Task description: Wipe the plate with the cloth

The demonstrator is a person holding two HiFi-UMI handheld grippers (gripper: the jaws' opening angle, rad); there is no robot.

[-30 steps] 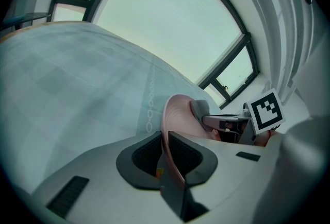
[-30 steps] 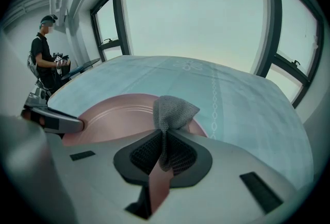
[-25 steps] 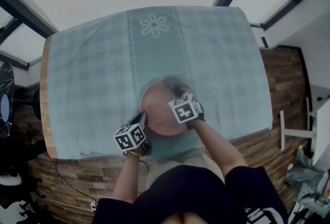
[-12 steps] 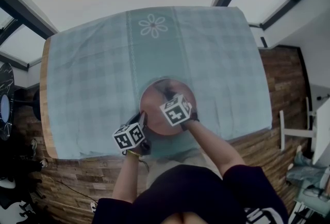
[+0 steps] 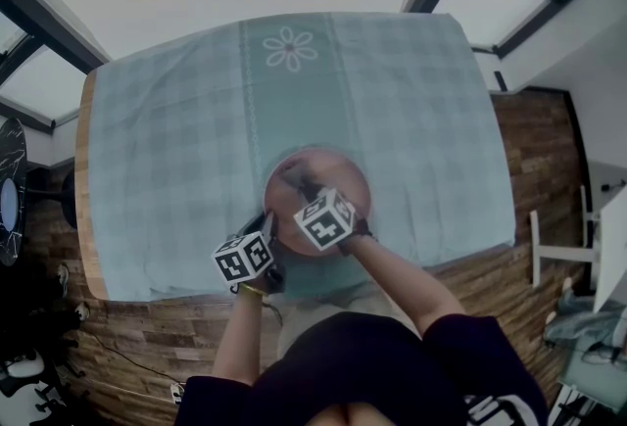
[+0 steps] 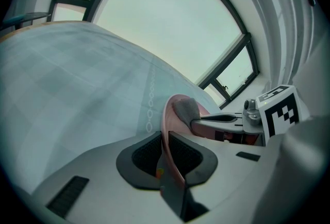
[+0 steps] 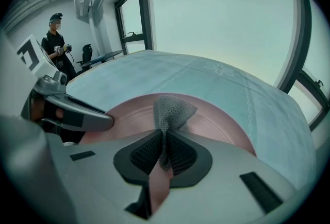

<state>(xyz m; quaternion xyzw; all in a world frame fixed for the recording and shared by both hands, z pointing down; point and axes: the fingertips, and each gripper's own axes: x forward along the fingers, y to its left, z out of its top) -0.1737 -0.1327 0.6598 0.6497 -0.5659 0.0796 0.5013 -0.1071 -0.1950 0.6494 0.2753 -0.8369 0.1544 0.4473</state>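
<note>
Plate (image 5: 338, 177), pink and round, sits on the pale green checked tablecloth (image 5: 167, 140) at the near side of the table, right in front of the person. The left gripper (image 6: 166, 152) has its jaws closed on the plate's near-left rim, with the thin edge pinched between the dark pads (whether that edge is lifted off the tablecloth I cannot tell). The right gripper (image 7: 164, 155) is clamped on a grey mesh cloth (image 7: 172, 108). A small bunched tuft sticks out past the pads onto the plate's inner face, towards its left part.

Several things could go wrong from here. The tuft is short, so a steep press could put the hard jaw tips on the plate rather than the cloth. Drag across the surface may also work the narrow fold out of the pads. The left pinch sits on one spot of a thin rim, so a sideways push from wiping could pivot the plate, slip it free or ruck the tablecloth beneath. The two grippers are also close together, and a stroke towards the held rim risks knocking one against the other.
</note>
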